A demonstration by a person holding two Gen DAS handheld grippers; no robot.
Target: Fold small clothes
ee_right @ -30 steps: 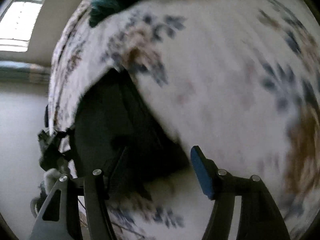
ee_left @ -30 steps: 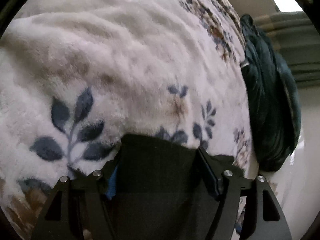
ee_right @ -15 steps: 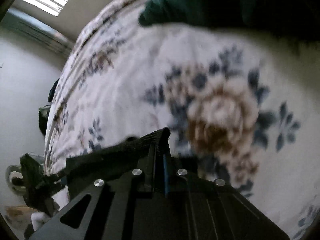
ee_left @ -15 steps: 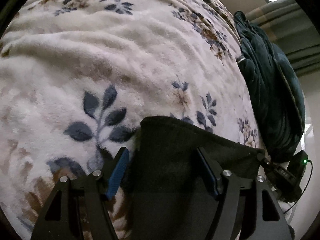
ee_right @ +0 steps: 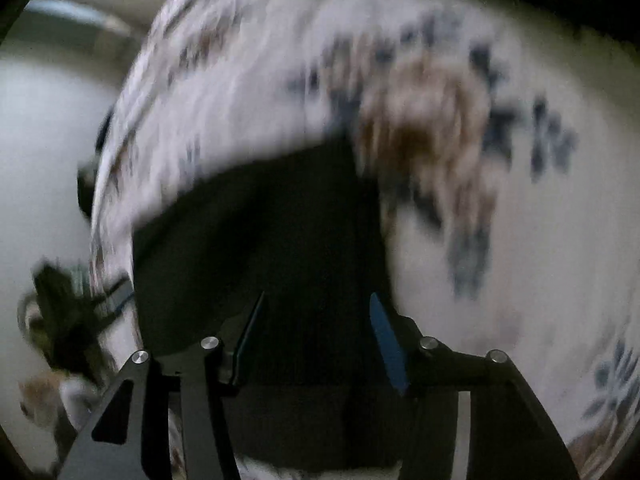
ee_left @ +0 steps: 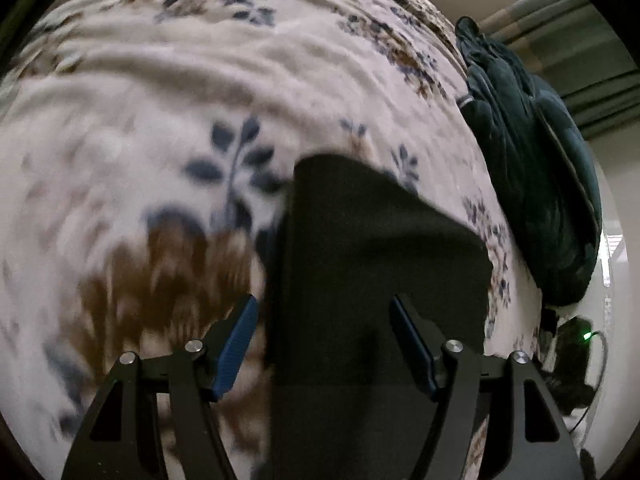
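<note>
A small black garment (ee_left: pixel 372 248) lies flat on a fleece floral blanket (ee_left: pixel 160 92). My left gripper (ee_left: pixel 322 324) is open, its blue-padded fingers standing over the garment's near part without pinching it. In the blurred right wrist view the same black garment (ee_right: pixel 280 232) lies on the blanket (ee_right: pixel 520 240), and my right gripper (ee_right: pixel 316 320) is open above its near edge, fingers apart on either side of the cloth.
A dark green bundle of cloth (ee_left: pixel 532 184) lies along the blanket's right edge. A black device with a green light and cable (ee_left: pixel 576 344) sits off the bed's edge at the right. Curtains (ee_left: pixel 580 40) hang behind.
My right gripper was shut on the garment's edge half a second ago and is now open. My left gripper has pulled back a little, so more of the garment shows.
</note>
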